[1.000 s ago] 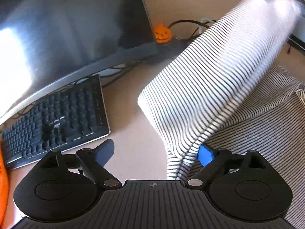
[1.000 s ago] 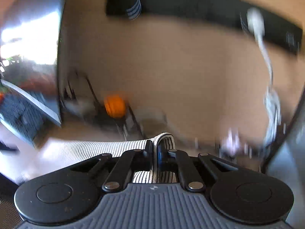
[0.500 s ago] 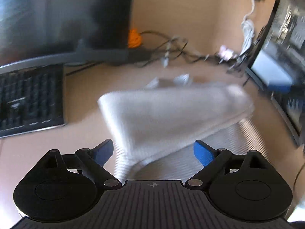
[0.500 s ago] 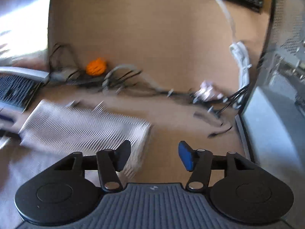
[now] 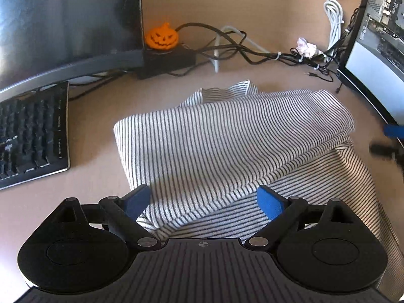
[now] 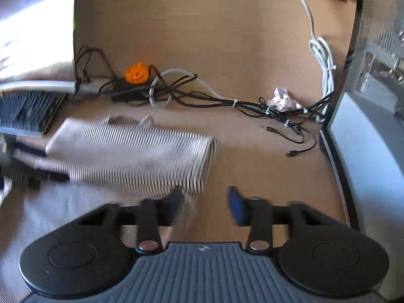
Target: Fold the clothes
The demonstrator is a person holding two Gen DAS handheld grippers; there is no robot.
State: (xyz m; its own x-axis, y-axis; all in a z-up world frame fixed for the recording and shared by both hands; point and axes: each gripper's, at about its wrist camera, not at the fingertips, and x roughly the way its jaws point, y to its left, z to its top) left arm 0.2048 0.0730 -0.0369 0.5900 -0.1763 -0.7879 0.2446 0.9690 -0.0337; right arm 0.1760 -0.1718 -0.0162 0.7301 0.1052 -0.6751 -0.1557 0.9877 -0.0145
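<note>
A black-and-white striped garment point(image 5: 227, 146) lies on the tan desk, its upper part folded over the lower layer. My left gripper point(image 5: 204, 202) is open just above its near edge, blue pads apart, nothing between them. In the right wrist view the same striped garment point(image 6: 131, 154) lies blurred at the left. My right gripper point(image 6: 205, 202) is open at the fold's right corner, holding nothing. The right gripper also shows in the left wrist view as a blurred blue and black shape point(image 5: 388, 139) at the garment's right side.
A black keyboard point(image 5: 27, 131) and a curved monitor point(image 5: 63, 22) stand at the left. An orange pumpkin figure point(image 5: 162, 36) sits on a black box among cables point(image 5: 252, 50). A second screen point(image 5: 378, 50) stands at the right, with crumpled paper point(image 6: 281, 98) near the cables.
The raised striped fold, held by my right gripper a second ago, has been laid down over the garment. My right gripper opened and drew back. My left gripper stayed open.
</note>
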